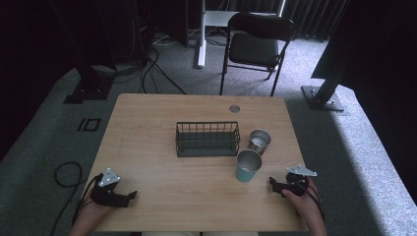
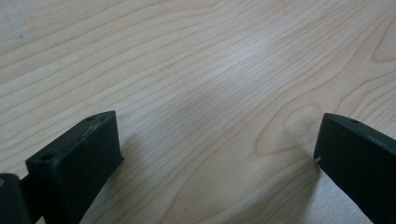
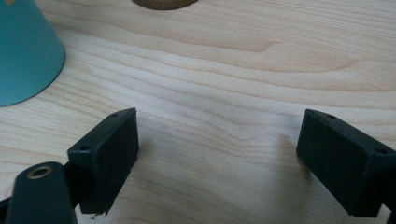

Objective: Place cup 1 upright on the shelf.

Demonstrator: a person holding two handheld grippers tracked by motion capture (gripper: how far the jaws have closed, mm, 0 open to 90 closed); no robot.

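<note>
No handling has begun, as judged from the layout: both claws are empty and rest low over the near part of the tabletop (image 1: 147, 113). The left claw (image 1: 129, 196) is seen with its jaws spread wide over bare wood; nothing lies between them. The right claw (image 1: 272, 184) is likewise held with its jaws wide apart and nothing clamped.

The teal cup (image 1: 247, 166) stands upright, just ahead and to the left of the right claw, and is the nearest thing to it. In the right gripper view the teal cup (image 3: 25, 51) is seen at the upper left, clear of the jaws. A steel cup (image 1: 258, 142) stands upright just behind it, beside the right end of the wire rack (image 1: 207, 139), which holds nothing. Grasping, lifting and placing are all judged to be left.

Open room is ample on the left half of the tabletop and along the near edge between the two claws. On the right, clearance is tighter: the two cups stand close together, and the steel cup is near the rack's end wall. The right edge of the tabletop lies close to the right hand (image 1: 306, 201).
</note>
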